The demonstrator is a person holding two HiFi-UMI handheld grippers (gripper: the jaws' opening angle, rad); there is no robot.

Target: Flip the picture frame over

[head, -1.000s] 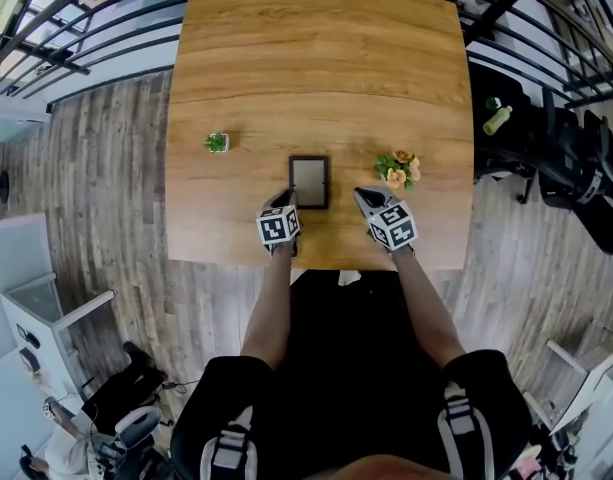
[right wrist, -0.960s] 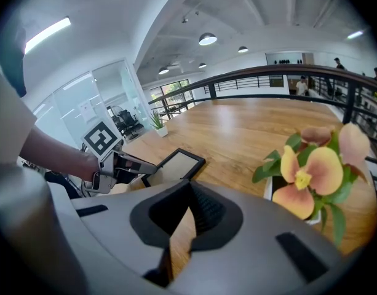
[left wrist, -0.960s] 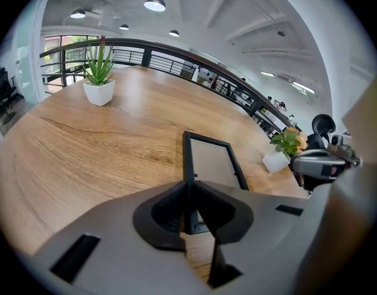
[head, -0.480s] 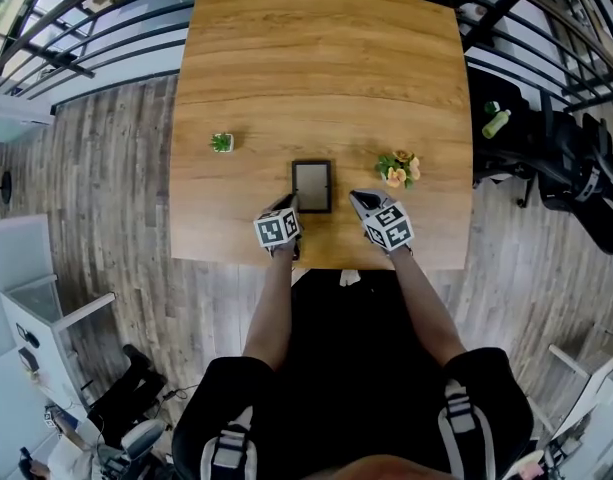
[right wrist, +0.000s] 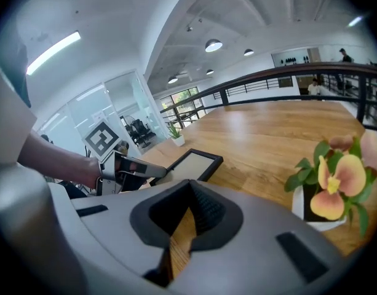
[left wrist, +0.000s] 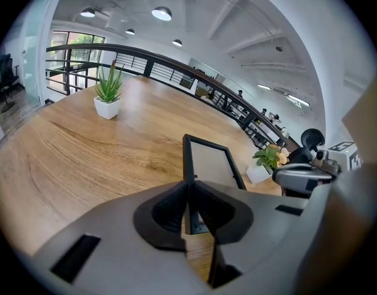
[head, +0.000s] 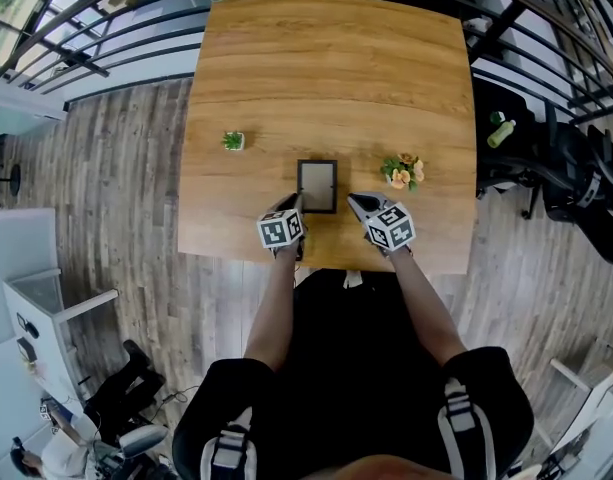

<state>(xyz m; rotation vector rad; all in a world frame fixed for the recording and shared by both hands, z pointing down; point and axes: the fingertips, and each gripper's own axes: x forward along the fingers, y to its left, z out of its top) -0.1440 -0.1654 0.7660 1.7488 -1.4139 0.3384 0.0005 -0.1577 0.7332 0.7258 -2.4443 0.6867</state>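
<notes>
A black picture frame (head: 317, 185) with a pale grey face lies on the wooden table (head: 326, 68) near its front edge. My left gripper (head: 296, 203) is shut on the frame's near left corner. In the left gripper view the frame's (left wrist: 213, 163) edge runs between the pads, and that near corner looks slightly raised. The right gripper (head: 354, 200) is shut on nothing, just right of the frame. In the right gripper view the frame (right wrist: 191, 163) lies ahead and to the left, with the left gripper (right wrist: 145, 172) at its corner.
A small green plant in a white pot (head: 233, 140) stands left of the frame. A pot of orange flowers (head: 401, 171) stands close to the right gripper on the right. The table's front edge is just below both grippers. Railings surround the table.
The right gripper has moved left, closer to the frame's right edge. The left gripper keeps its hold on the near left corner. The head view has drifted a little.
</notes>
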